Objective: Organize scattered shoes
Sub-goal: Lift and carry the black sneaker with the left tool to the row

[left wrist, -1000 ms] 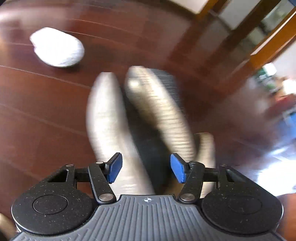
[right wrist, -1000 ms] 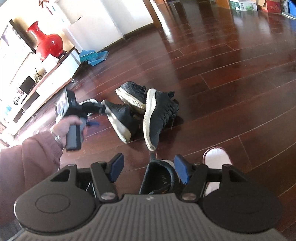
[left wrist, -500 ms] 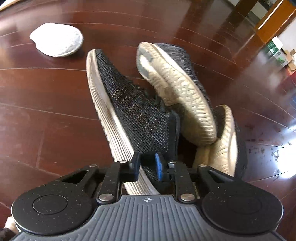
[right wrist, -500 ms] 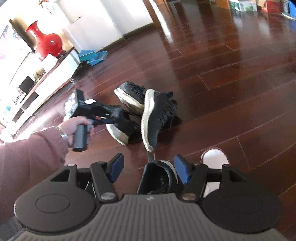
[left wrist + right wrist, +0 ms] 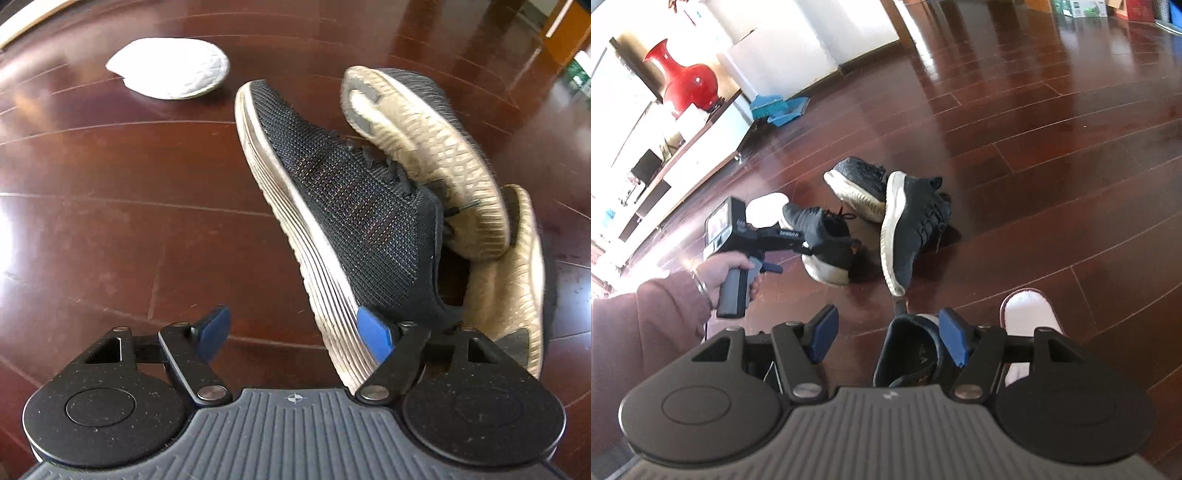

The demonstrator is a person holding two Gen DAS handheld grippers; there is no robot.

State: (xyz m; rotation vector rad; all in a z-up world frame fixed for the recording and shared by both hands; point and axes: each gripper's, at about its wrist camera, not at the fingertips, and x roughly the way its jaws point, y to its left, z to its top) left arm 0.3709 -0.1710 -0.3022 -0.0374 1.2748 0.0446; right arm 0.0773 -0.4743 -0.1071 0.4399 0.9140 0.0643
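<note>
My left gripper points steeply down at the wooden floor, its jaws opening and wide apart. A black knit sneaker with a white sole lies on its side; its heel rests against the right pad, while the left pad is clear of it. Two more black sneakers lean behind it, soles showing. In the right wrist view the left gripper sits at that sneaker's collar. My right gripper stands open over another black shoe, which lies beside its right pad.
A white slipper lies further out on the floor. Another white slipper sits just right of my right gripper. A red vase tops a low white cabinet at left, with a blue dustpan by the wall.
My left gripper came down with the black knit sneaker, pinched narrow at its heel half a second ago, and now its jaws have spread wide. The right gripper has not moved.
</note>
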